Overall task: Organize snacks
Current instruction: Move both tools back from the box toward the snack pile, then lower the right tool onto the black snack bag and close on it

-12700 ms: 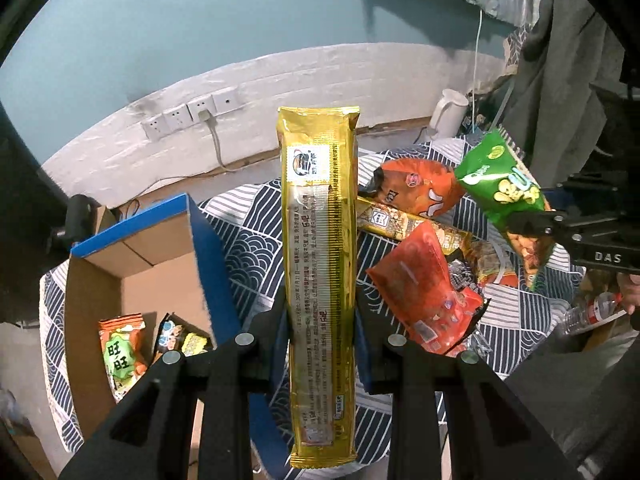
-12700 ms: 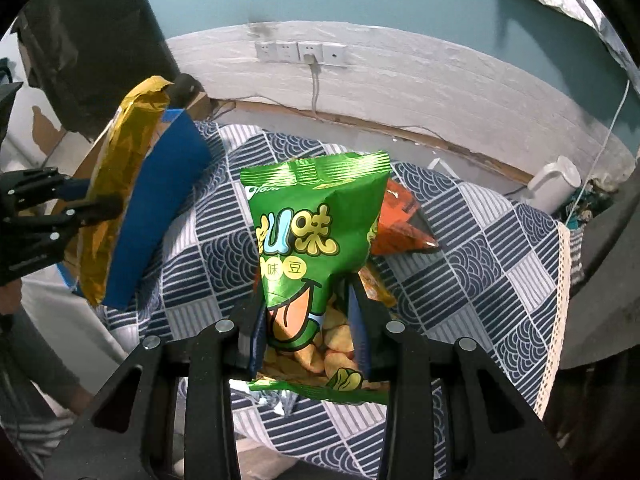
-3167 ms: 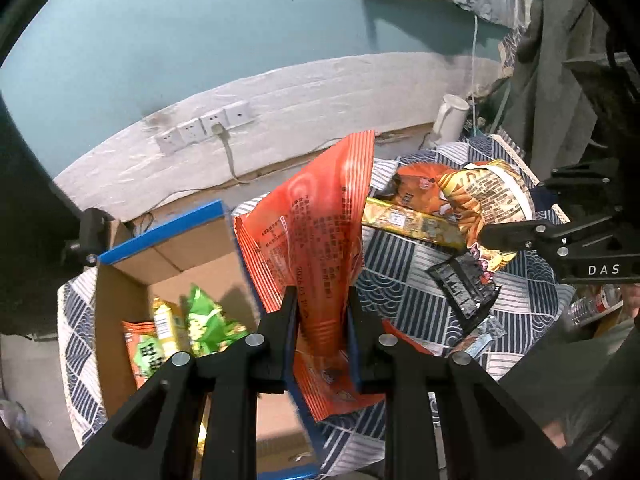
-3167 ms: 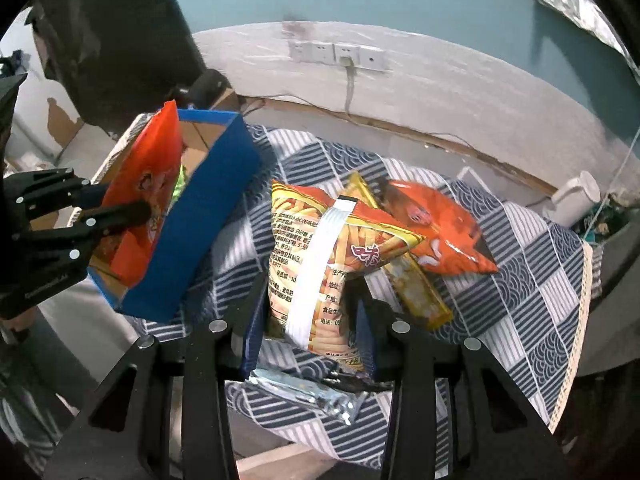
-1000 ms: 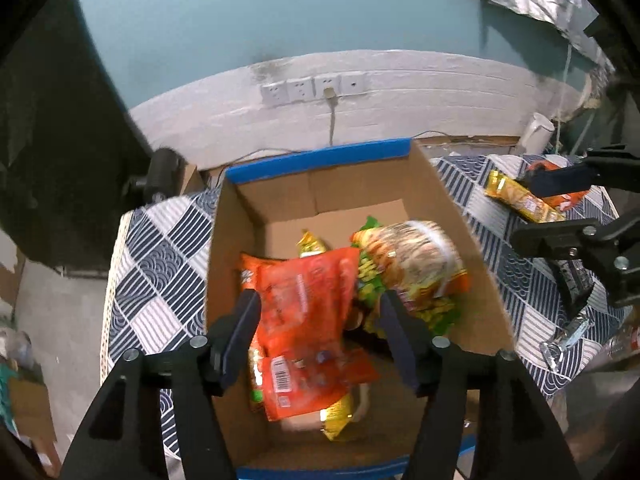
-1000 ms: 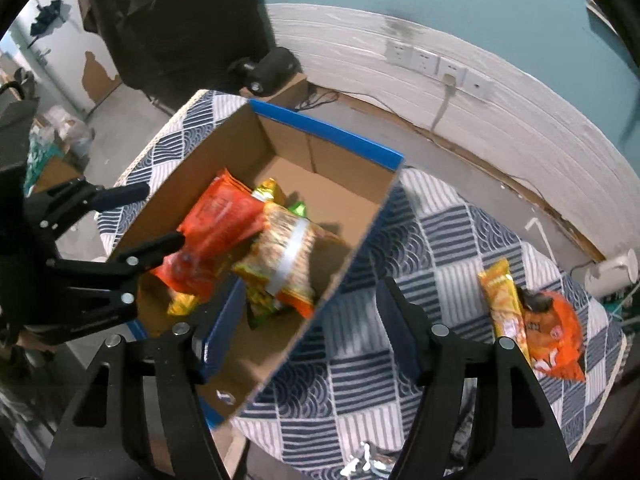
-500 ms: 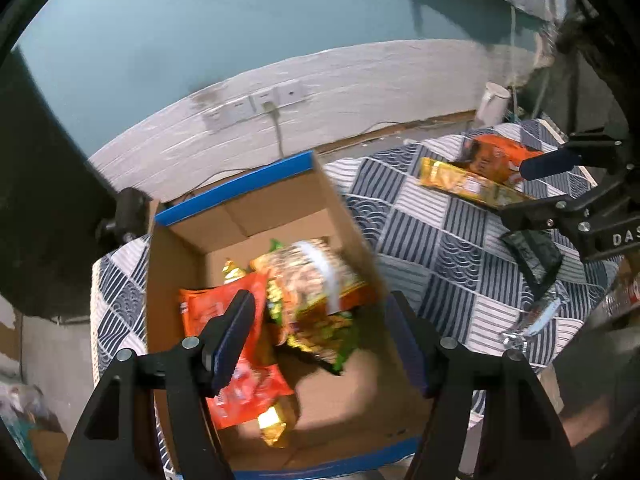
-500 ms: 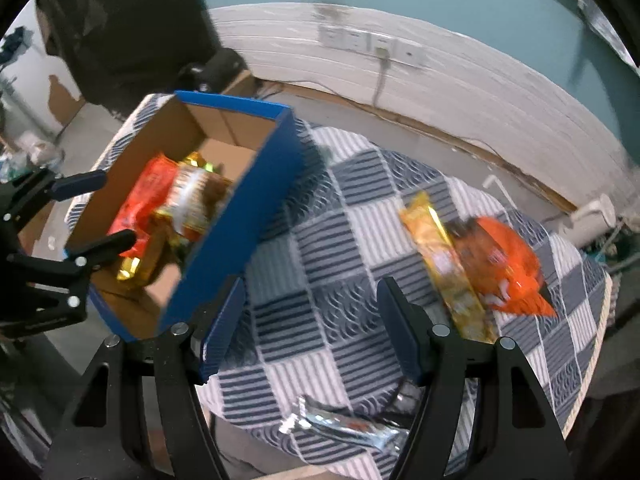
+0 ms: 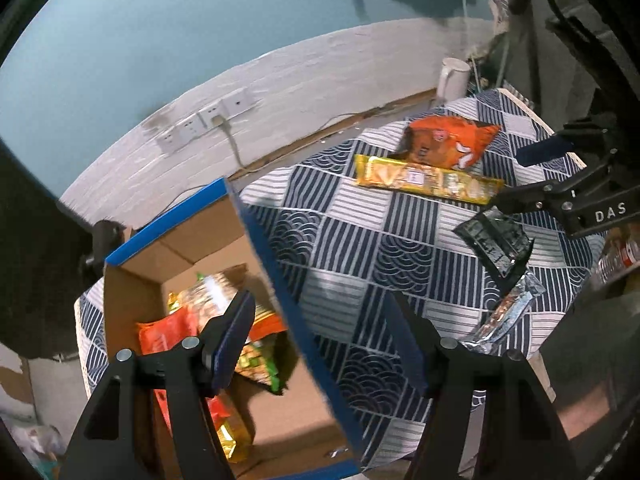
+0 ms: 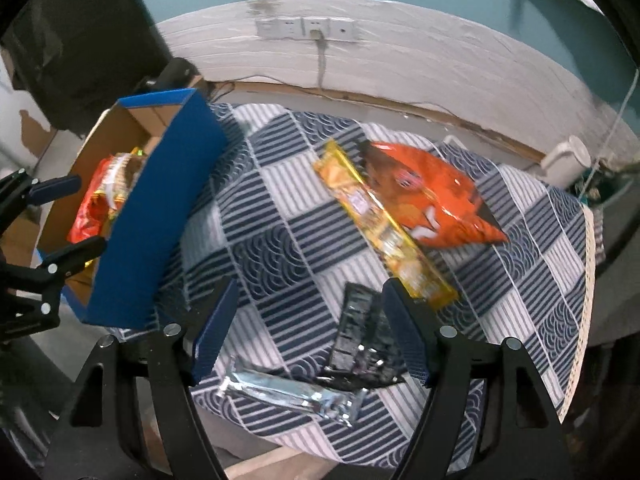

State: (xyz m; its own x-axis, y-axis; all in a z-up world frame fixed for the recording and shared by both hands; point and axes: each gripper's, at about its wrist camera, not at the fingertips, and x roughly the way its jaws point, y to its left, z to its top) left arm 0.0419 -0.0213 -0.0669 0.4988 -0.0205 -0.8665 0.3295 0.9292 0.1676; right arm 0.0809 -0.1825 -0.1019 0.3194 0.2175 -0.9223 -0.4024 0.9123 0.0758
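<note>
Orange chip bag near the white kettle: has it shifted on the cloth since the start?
No. The orange chip bag still lies at the far end of the checked tablecloth, near the white kettle, with the long yellow pack alongside it.

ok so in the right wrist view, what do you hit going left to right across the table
cardboard box → long yellow snack pack → orange chip bag → white kettle. The black packet and silver bar lie nearer the camera, overlapping the yellow pack's span, so they are left out.

My right gripper (image 10: 308,322) is opening, empty, over the black packet (image 10: 358,336) near the table's (image 10: 280,216) front edge.
</note>
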